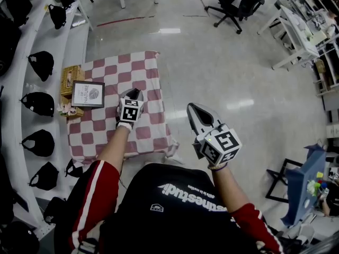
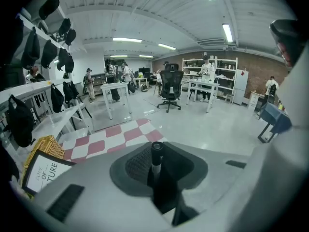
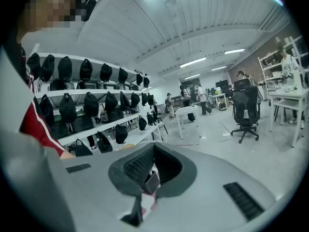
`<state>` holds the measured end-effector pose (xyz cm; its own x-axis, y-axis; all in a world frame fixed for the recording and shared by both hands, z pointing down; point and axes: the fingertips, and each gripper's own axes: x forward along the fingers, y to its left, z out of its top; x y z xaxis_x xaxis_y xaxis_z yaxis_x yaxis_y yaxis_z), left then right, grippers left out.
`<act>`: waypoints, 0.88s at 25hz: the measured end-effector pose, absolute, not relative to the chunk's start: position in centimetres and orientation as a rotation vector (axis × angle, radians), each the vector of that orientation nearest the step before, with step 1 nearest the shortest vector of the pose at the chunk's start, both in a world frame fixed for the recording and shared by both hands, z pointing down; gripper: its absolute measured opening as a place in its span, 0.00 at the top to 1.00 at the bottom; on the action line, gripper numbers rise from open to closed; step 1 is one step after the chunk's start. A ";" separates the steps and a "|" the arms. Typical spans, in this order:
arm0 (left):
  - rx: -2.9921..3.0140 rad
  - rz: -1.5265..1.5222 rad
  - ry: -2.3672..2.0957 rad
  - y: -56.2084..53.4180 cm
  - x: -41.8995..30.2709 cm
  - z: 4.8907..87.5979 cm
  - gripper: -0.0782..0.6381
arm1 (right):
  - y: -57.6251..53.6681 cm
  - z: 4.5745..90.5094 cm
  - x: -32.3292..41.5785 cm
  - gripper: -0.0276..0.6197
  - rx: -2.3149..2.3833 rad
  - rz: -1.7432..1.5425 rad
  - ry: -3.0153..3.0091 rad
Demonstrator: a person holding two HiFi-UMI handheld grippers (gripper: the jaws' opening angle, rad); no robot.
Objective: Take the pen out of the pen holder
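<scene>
A pen (image 2: 156, 161) with a black cap and a white barrel stands upright between the jaws of my left gripper (image 2: 158, 175), which is shut on it. In the head view the left gripper (image 1: 133, 93) hangs over the small table with the red-and-white checked cloth (image 1: 143, 67). The pen holder is hidden under it. My right gripper (image 1: 193, 108) is held off the table's right side above the floor. Its jaws are together with nothing in them, also seen in the right gripper view (image 3: 145, 178).
A framed picture (image 1: 88, 94) and a wicker basket (image 1: 70, 78) stand at the table's left edge. White shelves with black bags (image 1: 39, 65) run along the left. An office chair (image 1: 238, 4) and white desks (image 1: 296, 36) stand far right; a blue stand (image 1: 304, 184) is near right.
</scene>
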<state>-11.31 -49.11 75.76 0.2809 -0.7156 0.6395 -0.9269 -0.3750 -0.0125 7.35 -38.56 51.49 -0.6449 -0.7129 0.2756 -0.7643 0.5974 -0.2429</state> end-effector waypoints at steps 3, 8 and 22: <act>2.198 0.779 -1.502 -49.0 -11.6 74.8 0.79 | -38.2 51.1 7.3 0.96 1.243 0.512 -2.676; 2.205 0.726 -1.537 -48.9 -12.1 73.3 0.79 | -37.8 49.8 7.3 0.96 1.238 0.494 -2.693; 2.216 0.569 -1.601 -46.7 -13.3 68.6 0.79 | -36.0 47.6 7.8 0.96 1.290 0.523 -2.737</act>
